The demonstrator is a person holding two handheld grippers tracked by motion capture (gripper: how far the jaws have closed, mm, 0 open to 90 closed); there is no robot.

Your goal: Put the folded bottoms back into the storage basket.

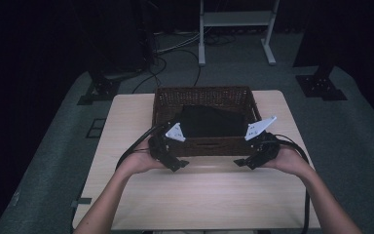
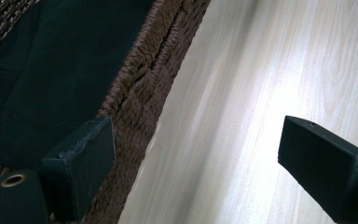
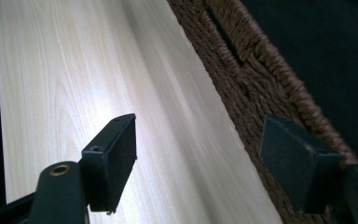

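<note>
We hold the left gripper (image 1: 169, 155) and right gripper (image 1: 256, 152), jaws spread, straddling the brown woven wicker basket's (image 1: 209, 146) near wall; it looks light and stiff, and the dark folded cloth (image 1: 209, 122) inside looks soft.

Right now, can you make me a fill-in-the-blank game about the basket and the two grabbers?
1. The dark cloth lies inside the ____.
2. The basket stands on a light wooden ____.
3. The left gripper has its fingers ____.
4. The right gripper has one finger over the table and one over the basket's ____.

Missing words: basket; table; open; wall
</note>
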